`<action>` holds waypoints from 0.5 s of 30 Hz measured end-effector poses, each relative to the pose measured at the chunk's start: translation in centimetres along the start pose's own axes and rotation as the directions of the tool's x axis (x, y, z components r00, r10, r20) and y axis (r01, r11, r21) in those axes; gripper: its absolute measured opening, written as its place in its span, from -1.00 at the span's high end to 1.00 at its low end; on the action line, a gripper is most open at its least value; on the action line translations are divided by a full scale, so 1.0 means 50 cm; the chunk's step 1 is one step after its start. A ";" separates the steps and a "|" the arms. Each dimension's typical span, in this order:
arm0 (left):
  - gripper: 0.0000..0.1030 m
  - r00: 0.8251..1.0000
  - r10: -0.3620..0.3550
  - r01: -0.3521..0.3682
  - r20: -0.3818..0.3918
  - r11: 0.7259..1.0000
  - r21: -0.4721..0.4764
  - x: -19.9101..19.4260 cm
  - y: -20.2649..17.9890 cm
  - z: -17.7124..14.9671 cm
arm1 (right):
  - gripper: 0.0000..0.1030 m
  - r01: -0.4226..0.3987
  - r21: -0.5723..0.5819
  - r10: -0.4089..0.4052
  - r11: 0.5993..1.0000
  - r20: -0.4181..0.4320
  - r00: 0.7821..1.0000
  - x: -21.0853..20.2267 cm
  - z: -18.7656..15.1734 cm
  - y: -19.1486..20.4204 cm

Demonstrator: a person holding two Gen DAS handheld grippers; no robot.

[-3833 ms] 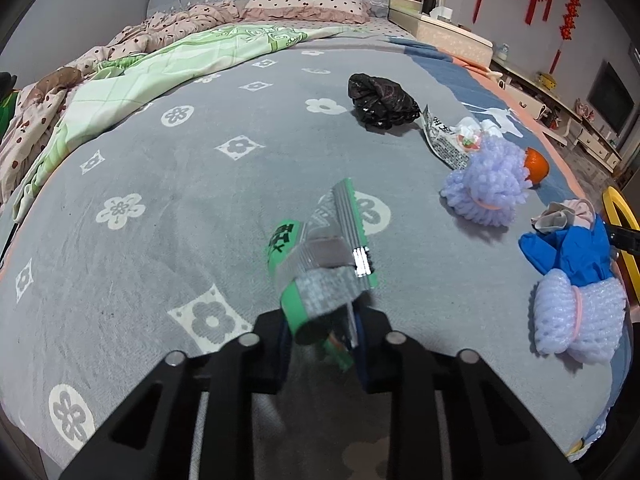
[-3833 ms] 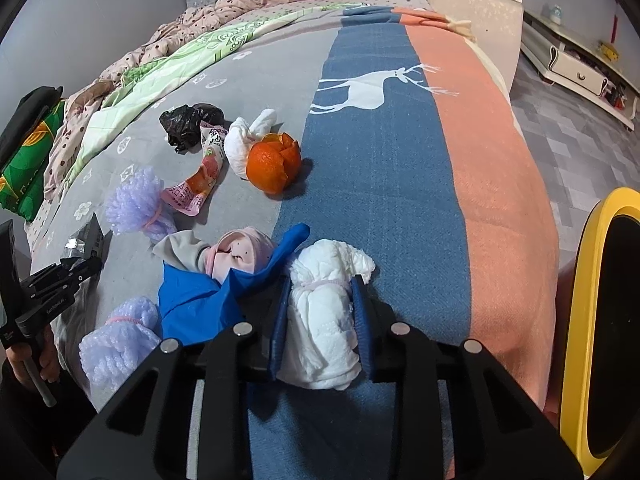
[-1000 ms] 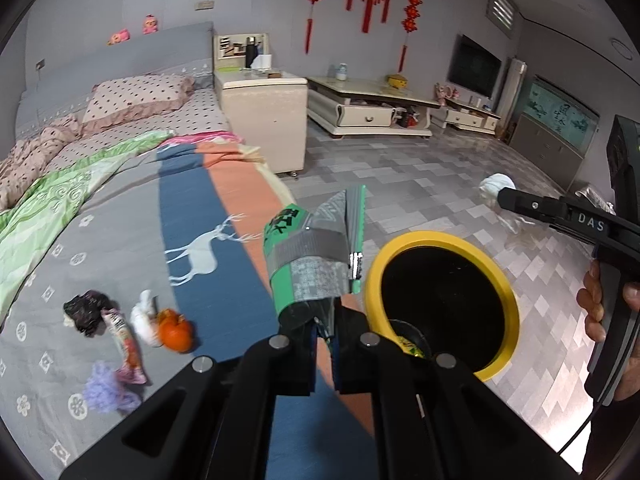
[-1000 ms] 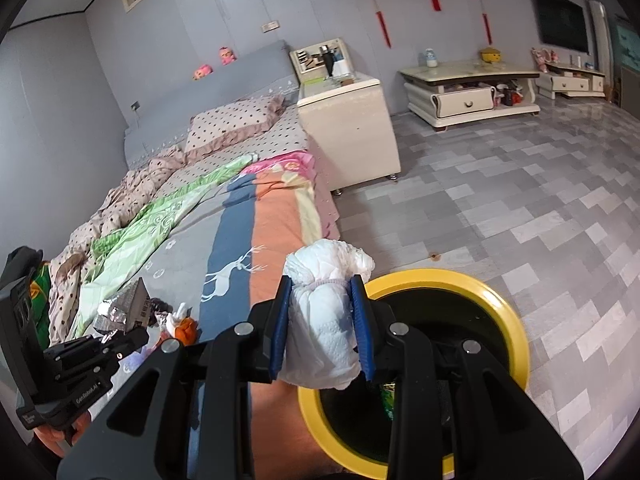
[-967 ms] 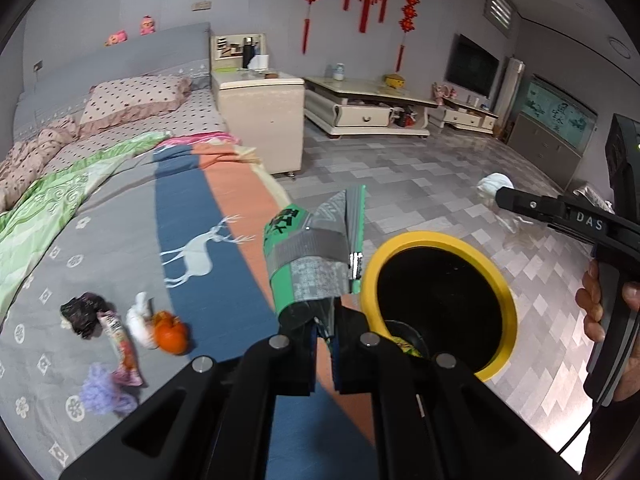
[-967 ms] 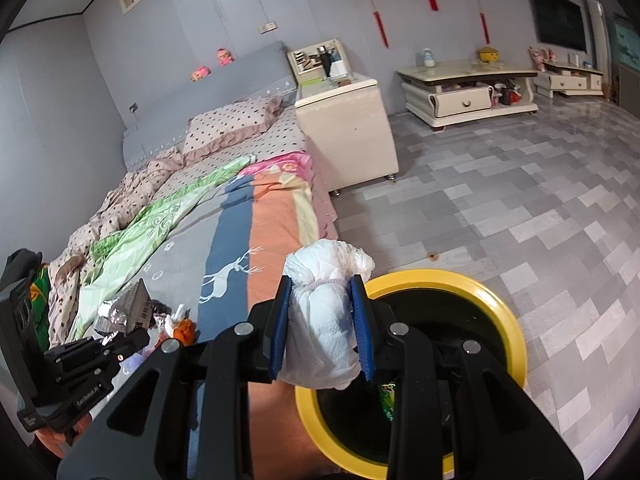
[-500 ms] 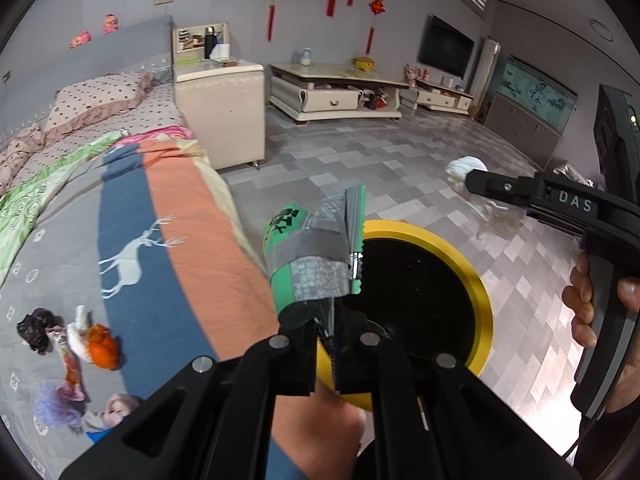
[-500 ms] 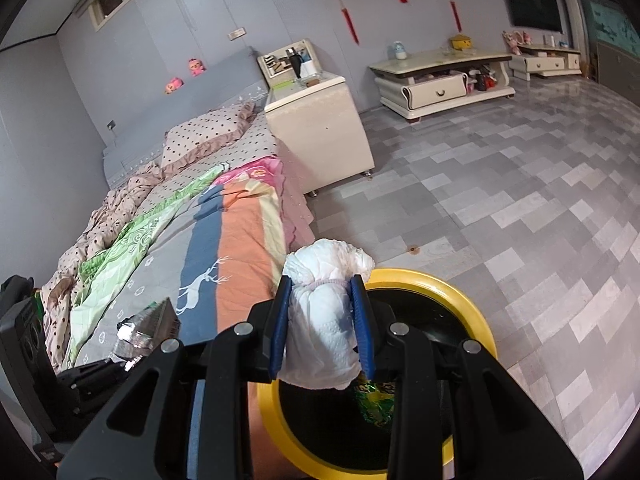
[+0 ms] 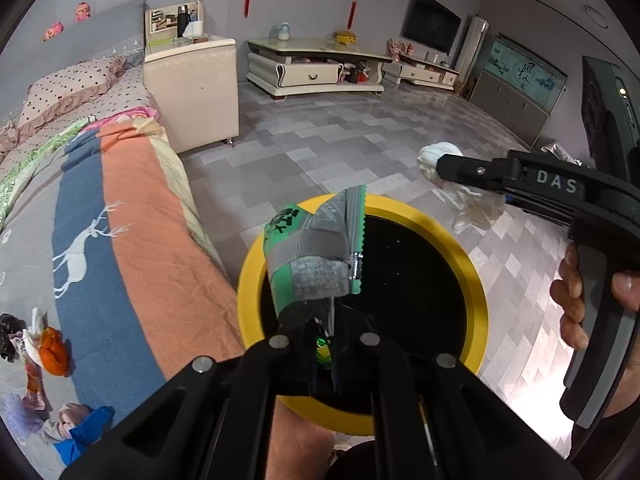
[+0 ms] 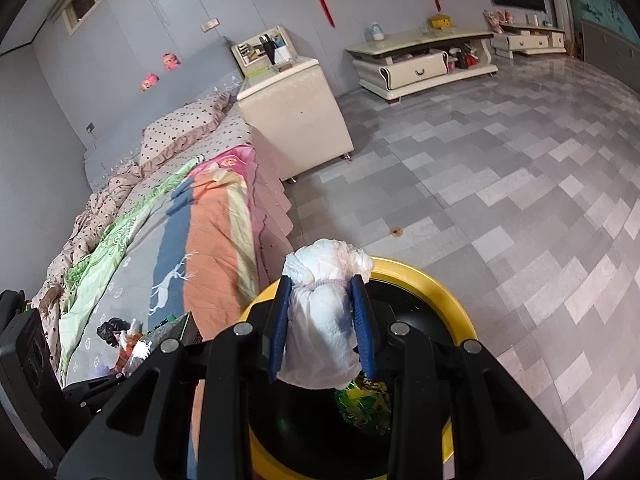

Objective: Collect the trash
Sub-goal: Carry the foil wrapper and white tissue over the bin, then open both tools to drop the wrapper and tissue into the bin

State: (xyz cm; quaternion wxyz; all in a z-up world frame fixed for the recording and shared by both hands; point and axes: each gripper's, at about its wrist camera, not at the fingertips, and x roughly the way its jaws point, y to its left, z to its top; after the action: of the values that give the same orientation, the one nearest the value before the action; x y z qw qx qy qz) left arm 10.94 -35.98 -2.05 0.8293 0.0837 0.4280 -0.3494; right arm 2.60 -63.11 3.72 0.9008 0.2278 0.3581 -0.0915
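Note:
My left gripper (image 9: 325, 330) is shut on a green and silver snack wrapper (image 9: 316, 256) and holds it over the near side of the yellow-rimmed black trash bin (image 9: 478, 292). My right gripper (image 10: 322, 320) is shut on a white tied paper bundle (image 10: 324, 320) above the same bin (image 10: 444, 292). The bundle also shows in the left wrist view (image 9: 456, 184), past the bin's far right rim. A green wrapper (image 10: 362, 404) lies inside the bin.
The bed (image 9: 132, 240) with grey, blue and orange cover lies left of the bin. More trash sits on it: an orange peel (image 9: 54, 350), a black bag (image 9: 9, 334), a blue glove (image 9: 82, 438). A nightstand (image 9: 196, 88) and TV cabinet (image 9: 316, 68) stand beyond on the tiled floor.
Both grippers have swung from the bed to above the bin, still holding their items. In the last half second the left gripper moved further over the bin opening.

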 end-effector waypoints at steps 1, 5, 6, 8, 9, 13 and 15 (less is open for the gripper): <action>0.91 1.000 -0.006 0.006 -0.005 1.000 0.000 0.006 -0.004 -0.001 | 0.45 0.003 0.005 -0.003 1.000 -0.006 1.000 0.008 0.000 -0.006; 0.91 1.000 -0.013 0.013 -0.020 1.000 0.013 0.022 -0.024 -0.005 | 0.44 0.006 0.022 -0.006 1.000 -0.016 1.000 0.028 -0.005 -0.023; 0.90 1.000 -0.008 0.008 -0.022 1.000 0.015 0.026 -0.026 -0.006 | 0.44 0.007 0.026 -0.006 1.000 -0.019 1.000 0.033 -0.006 -0.026; 0.90 1.000 -0.014 0.014 -0.026 1.000 0.013 0.032 -0.028 -0.004 | 0.43 0.011 0.029 -0.010 1.000 -0.021 1.000 0.038 -0.008 -0.031; 0.90 0.999 -0.017 0.018 -0.027 1.000 0.011 0.034 -0.029 -0.004 | 0.42 0.013 0.030 -0.012 0.999 -0.022 1.000 0.041 -0.008 -0.034; 0.87 0.999 -0.027 0.028 -0.029 1.000 0.006 0.039 -0.029 -0.005 | 0.40 0.012 0.037 -0.012 0.999 -0.019 1.000 0.046 -0.010 -0.036; 0.86 0.999 -0.030 0.030 -0.025 1.000 0.006 0.039 -0.028 -0.005 | 0.38 0.011 0.041 -0.011 0.999 -0.016 1.000 0.046 -0.010 -0.037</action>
State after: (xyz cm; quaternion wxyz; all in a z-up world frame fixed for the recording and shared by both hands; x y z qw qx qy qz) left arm 10.61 -37.91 -3.47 0.8182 0.0843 0.4385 -0.3622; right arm 3.36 -64.51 1.20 0.8925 0.2449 0.3647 -0.1020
